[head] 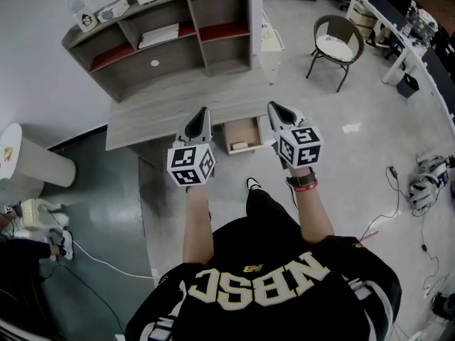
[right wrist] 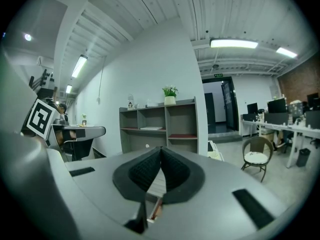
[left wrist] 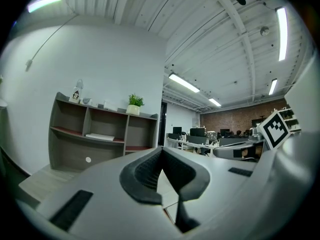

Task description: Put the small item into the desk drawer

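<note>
While the person stands facing it, a long grey wooden desk (head: 153,112) runs along the white wall, with pale floor on its right and darker green floor on its left. On the back of the desk stands a grey shelf unit (head: 174,57) with open compartments, some lined in red; a flat white thing lies in one of the middle compartments, and a small potted plant (left wrist: 133,104) sits on top. A round-backed chair (head: 338,45) with a pale seat stands well apart on the right, near a row of office desks. A white cylinder (head: 32,163) stands on the floor near the desk's left end.

Under the desk's front edge the desk drawer (head: 247,128) is pulled open, its wooden inside showing between the two tools. The left gripper (head: 205,112) is held over the desk edge just left of the drawer, its dark ribbed pads (left wrist: 145,171) pressed together at the tips with nothing between them. The right gripper (head: 274,107) is just right of the drawer, and its pads (right wrist: 176,171) also meet at the tips, empty. A dark watch (head: 302,180) sits on the right wrist.

The small item (head: 238,145), a pale little block, lies inside the drawer near its front left corner, apart from both grippers.
</note>
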A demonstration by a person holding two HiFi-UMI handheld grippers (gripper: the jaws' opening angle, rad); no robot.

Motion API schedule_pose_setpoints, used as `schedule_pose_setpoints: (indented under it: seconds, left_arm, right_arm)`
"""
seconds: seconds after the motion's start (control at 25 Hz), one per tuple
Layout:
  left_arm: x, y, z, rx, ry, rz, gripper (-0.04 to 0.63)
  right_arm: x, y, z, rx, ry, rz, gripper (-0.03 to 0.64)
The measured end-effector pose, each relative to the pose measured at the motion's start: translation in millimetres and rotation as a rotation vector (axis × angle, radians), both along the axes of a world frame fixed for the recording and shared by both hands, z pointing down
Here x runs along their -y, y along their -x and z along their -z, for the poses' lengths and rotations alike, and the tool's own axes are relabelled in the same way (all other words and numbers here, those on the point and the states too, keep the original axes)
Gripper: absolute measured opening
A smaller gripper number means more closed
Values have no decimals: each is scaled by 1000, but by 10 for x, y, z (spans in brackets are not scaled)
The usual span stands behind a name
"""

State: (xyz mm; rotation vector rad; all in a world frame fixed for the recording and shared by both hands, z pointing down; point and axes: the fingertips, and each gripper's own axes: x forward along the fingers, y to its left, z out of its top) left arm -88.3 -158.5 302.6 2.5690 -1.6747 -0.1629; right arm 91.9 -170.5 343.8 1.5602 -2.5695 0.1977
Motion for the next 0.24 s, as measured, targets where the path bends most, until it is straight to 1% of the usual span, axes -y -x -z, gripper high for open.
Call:
schedule_pose_setpoints:
  seconds: [0.24]
  left_arm:
    - [355, -104, -151, -1, 20, -10, 12]
  right_arm:
    - [351, -41, -133, -14, 18, 8, 9]
